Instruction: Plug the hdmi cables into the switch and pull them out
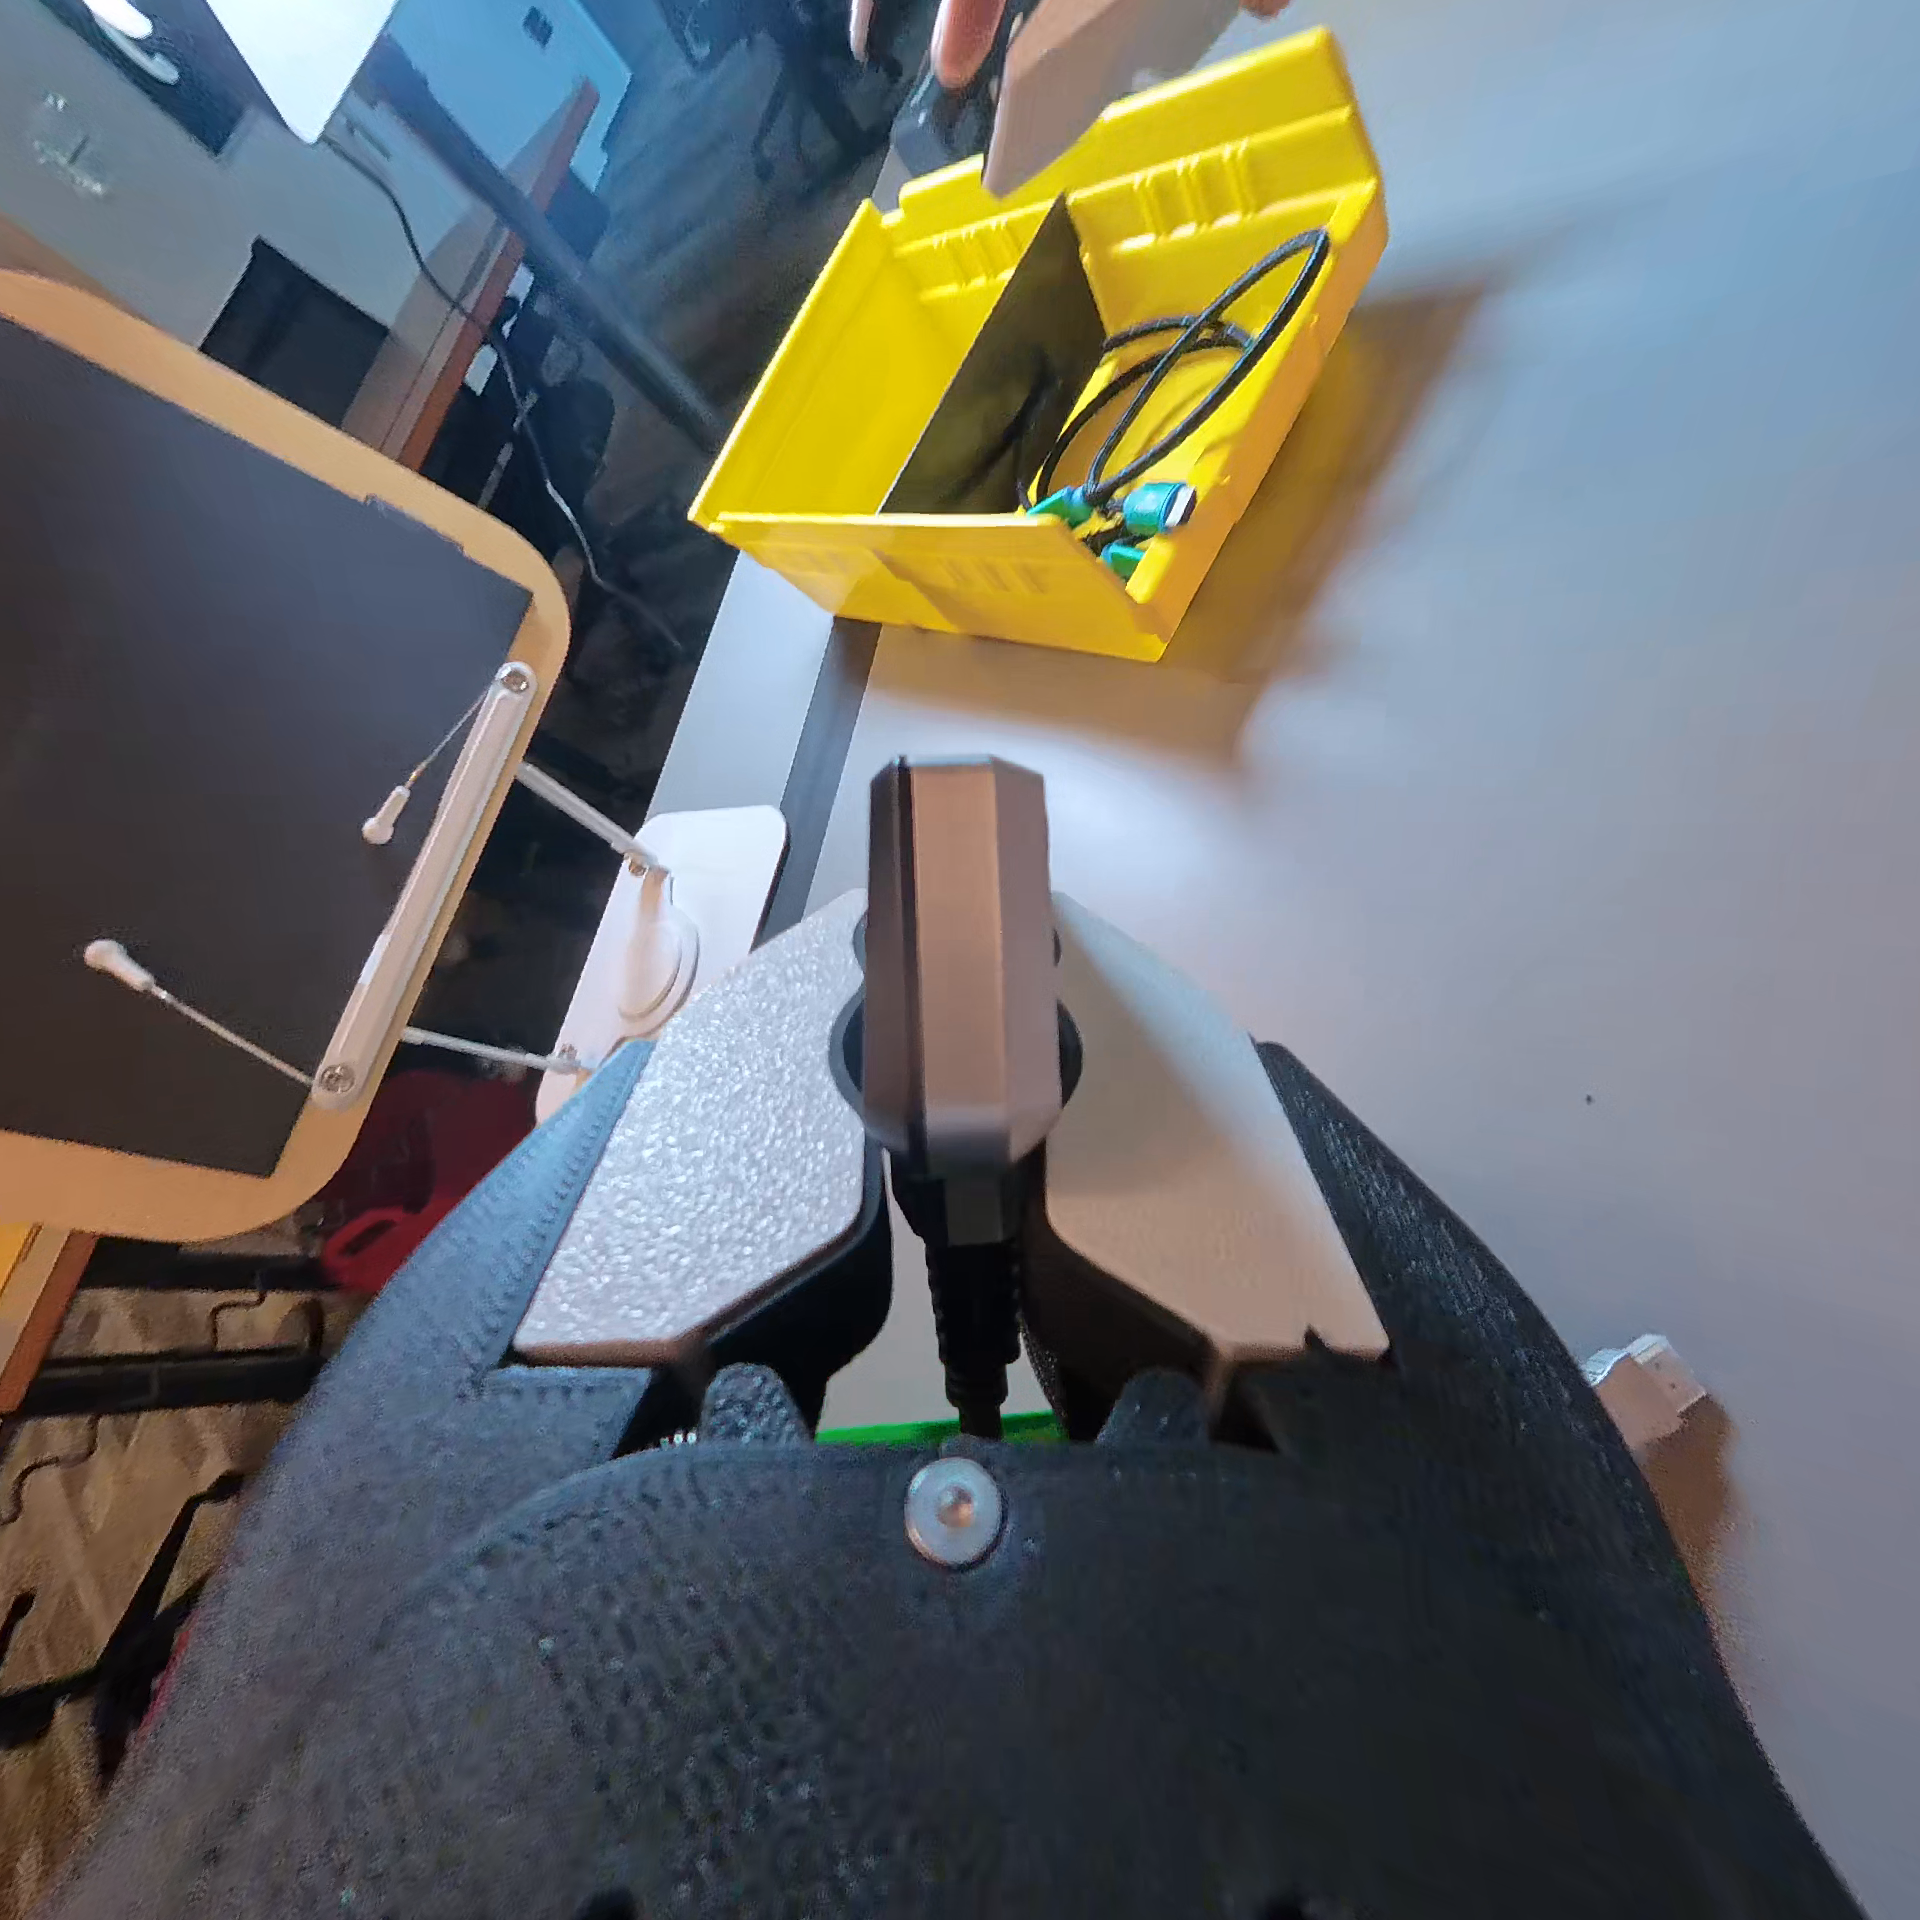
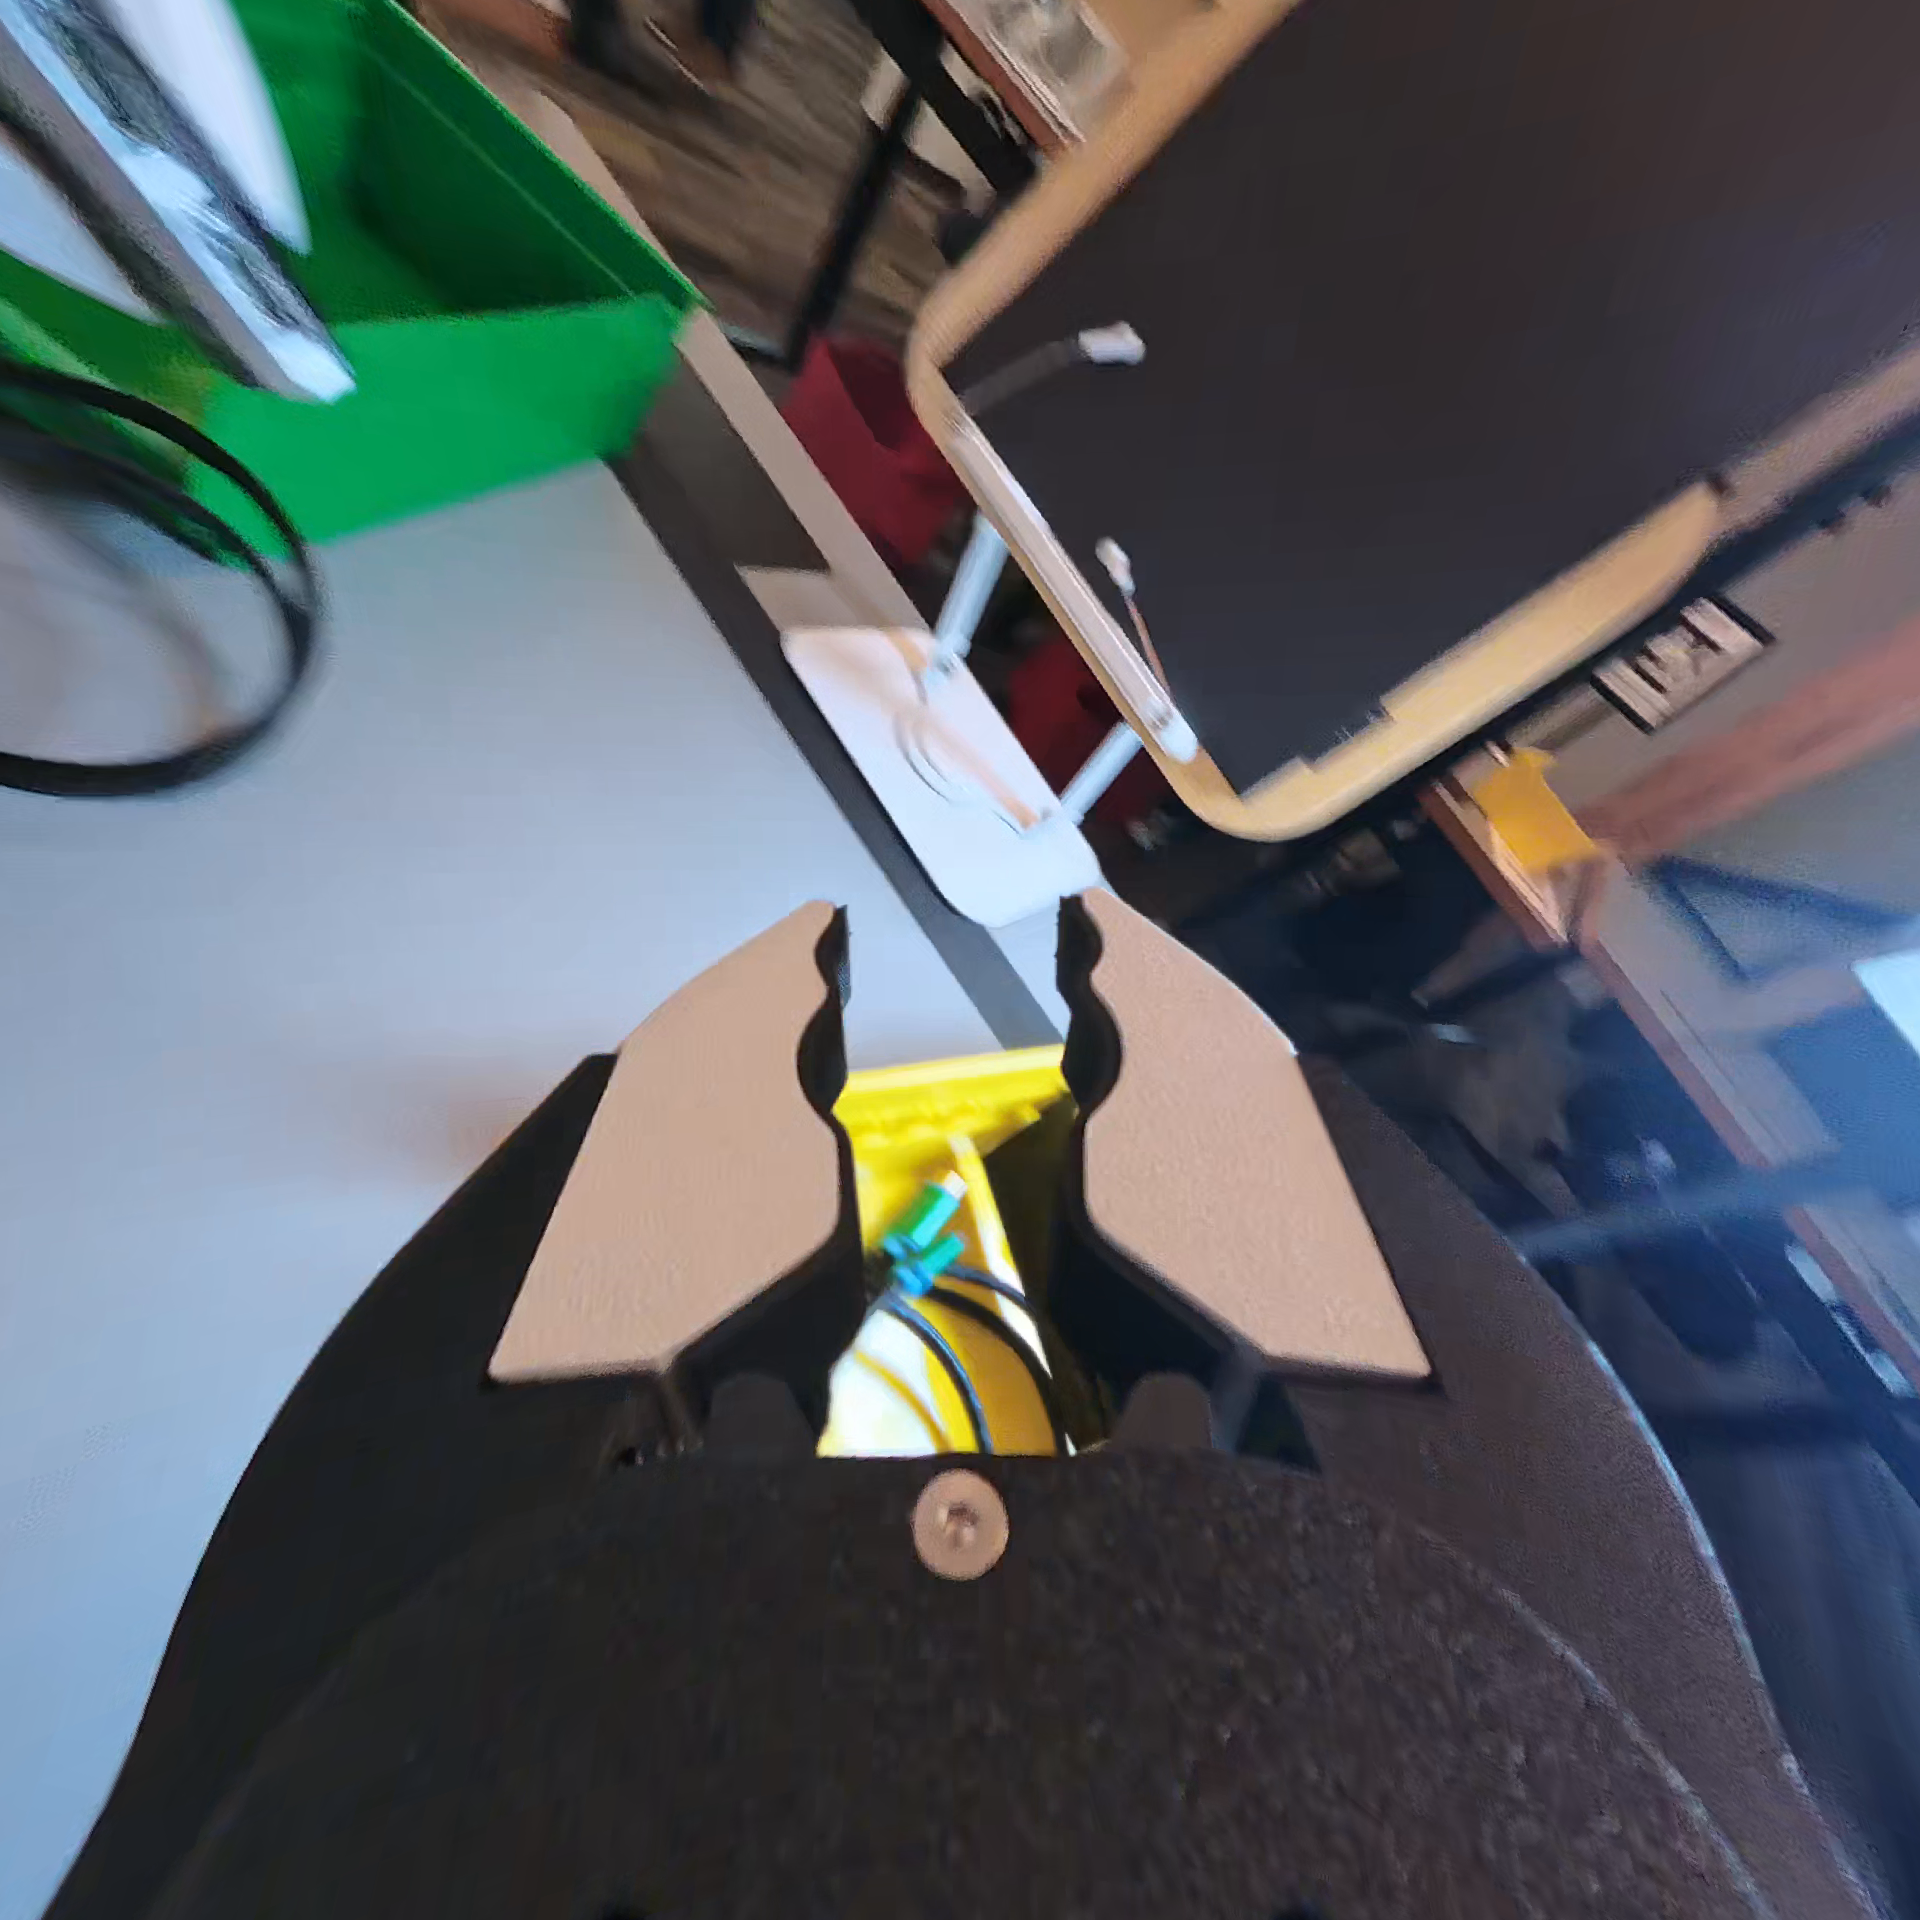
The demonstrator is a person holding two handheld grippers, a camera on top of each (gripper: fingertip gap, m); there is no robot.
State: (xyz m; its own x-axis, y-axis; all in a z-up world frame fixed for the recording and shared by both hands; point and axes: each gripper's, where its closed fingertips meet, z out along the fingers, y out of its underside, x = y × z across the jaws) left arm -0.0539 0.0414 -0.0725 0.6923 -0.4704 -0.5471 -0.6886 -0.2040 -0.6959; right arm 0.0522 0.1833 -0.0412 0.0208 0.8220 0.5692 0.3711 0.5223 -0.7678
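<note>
My left gripper [image 1: 956, 935] is shut on a grey HDMI switch [image 1: 966, 831], held edge-up above the white table [image 1: 1455, 935]. A black cable [image 1: 971, 1330] is plugged into the switch's near end. A yellow bin [image 1: 935, 561] with a black divider holds coiled black HDMI cables with teal plugs [image 1: 1132, 509]. My right gripper [image 2: 951, 914] is open and empty, right above that bin [image 2: 935, 1091]; the teal plugs [image 2: 920, 1247] show between its fingers. Its tan finger [image 1: 1049, 104] shows over the bin in the left wrist view.
A green bin [image 2: 468, 343] stands at the table's far edge, with a loop of black cable [image 2: 260, 582] beside it. A black panel with a wooden rim [image 1: 208, 779] hangs on a white bracket [image 1: 675, 935] off the table edge. A silver plug [image 1: 1647, 1387] lies on the table.
</note>
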